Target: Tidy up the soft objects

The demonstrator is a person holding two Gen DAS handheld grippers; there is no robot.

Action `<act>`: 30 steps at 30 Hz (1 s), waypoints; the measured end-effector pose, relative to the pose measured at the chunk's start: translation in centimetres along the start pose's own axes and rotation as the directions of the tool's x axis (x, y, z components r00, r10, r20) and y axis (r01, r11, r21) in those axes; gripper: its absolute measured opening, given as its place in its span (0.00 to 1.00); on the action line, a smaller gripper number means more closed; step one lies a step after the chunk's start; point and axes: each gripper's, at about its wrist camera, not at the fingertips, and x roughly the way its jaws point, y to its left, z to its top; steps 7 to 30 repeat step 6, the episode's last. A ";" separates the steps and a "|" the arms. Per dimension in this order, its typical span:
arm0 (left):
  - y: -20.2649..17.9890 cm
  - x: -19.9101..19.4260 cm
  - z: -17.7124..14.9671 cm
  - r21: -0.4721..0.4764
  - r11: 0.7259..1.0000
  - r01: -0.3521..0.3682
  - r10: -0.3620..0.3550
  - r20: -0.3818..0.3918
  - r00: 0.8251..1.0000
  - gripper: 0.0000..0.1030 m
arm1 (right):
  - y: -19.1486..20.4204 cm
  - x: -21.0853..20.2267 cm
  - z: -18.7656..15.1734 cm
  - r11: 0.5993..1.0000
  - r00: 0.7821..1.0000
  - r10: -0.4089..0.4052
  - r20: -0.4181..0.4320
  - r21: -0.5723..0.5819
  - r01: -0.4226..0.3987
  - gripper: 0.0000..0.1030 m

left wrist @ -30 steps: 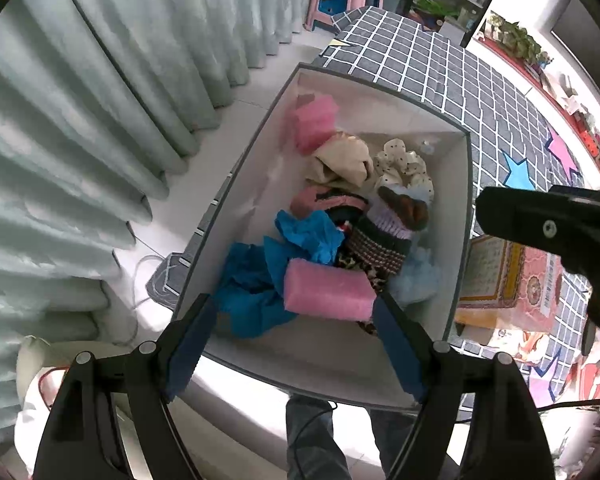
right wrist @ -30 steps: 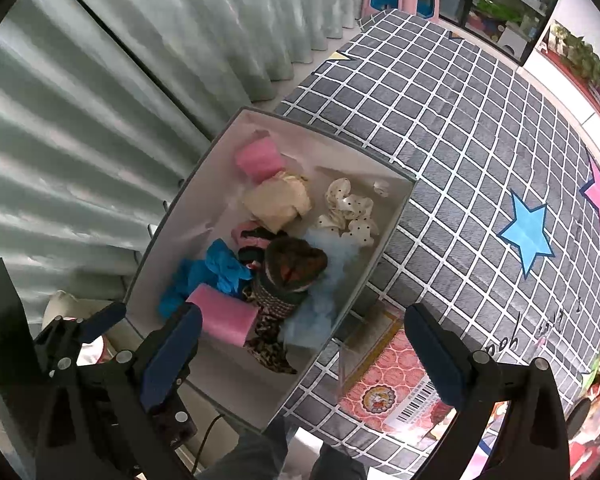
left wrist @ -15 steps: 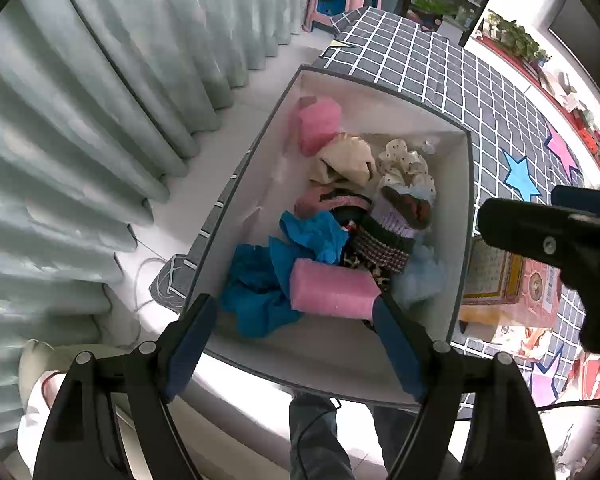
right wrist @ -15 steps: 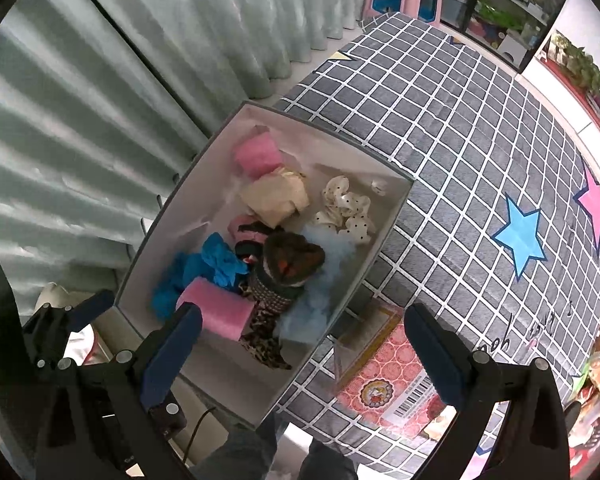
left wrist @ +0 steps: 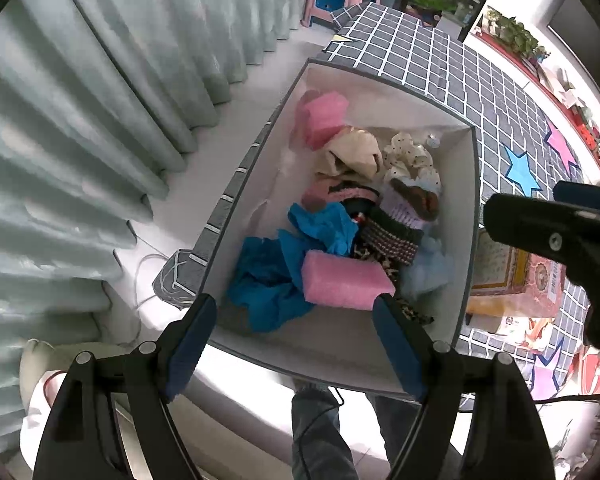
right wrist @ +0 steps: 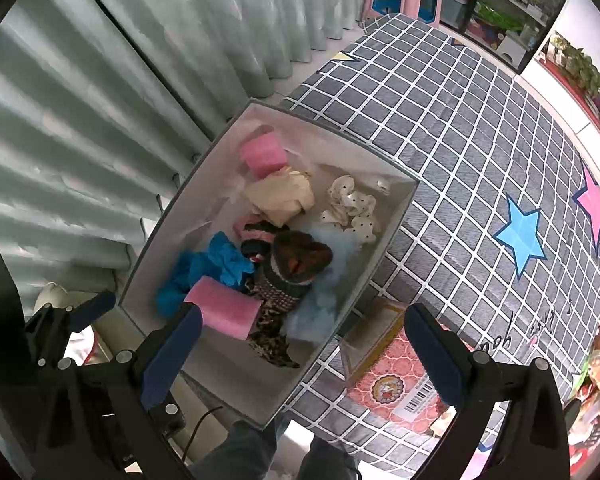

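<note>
Left fingers [left wrist: 296, 344]: I see them apart, empty.
Right fingers [right wrist: 300, 356]: apart, empty.
Grey-rimmed white box [right wrist: 396, 216]: at the bed's corner, holding soft items.

Matt white card lines the box [left wrist: 466, 216]. Inside, the pink foam [left wrist: 346, 280] looks spongy and finely pitted, the blue cloth [left wrist: 268, 284] crumpled and thin, the hat [right wrist: 296, 268] ribbed and knitted. The checked cover [right wrist: 460, 128] is quilted fabric, dull. Curtains [left wrist: 80, 120] hang soft with a faint sheen. Gripper pads [left wrist: 190, 344] look matt blue rubber on black plastic. The packet [right wrist: 400, 384] is glossy printed paper.
</note>
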 end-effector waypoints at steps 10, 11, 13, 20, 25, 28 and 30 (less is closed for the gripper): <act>0.6 -0.9 0.0 0.011 0.998 0.055 -0.055 0.052 0.997 0.82 | 0.4 0.0 0.0 1.000 1.000 0.000 -0.003 -0.002 0.000 0.99; 0.6 -0.9 0.0 0.011 0.998 0.055 -0.055 0.052 0.997 0.82 | 0.4 0.0 0.0 1.000 1.000 0.000 -0.003 -0.002 0.000 0.99; 0.6 -0.9 0.0 0.011 0.998 0.055 -0.055 0.052 0.997 0.82 | 0.4 0.0 0.0 1.000 1.000 0.000 -0.003 -0.002 0.000 0.99; 0.6 -0.9 0.0 0.011 0.998 0.055 -0.055 0.052 0.997 0.82 | 0.4 0.0 0.0 1.000 1.000 0.000 -0.003 -0.002 0.000 0.99; 0.6 -0.9 0.0 0.011 0.998 0.055 -0.055 0.052 0.997 0.82 | 0.4 0.0 0.0 1.000 1.000 0.000 -0.003 -0.002 0.000 0.99; 0.6 -0.9 0.0 0.011 0.998 0.055 -0.055 0.052 0.997 0.82 | 0.4 0.0 0.0 1.000 1.000 0.000 -0.003 -0.002 0.000 0.99; 0.6 -0.9 0.0 0.011 0.998 0.055 -0.055 0.052 0.997 0.82 | 0.4 0.0 0.0 1.000 1.000 0.000 -0.003 -0.002 0.000 0.99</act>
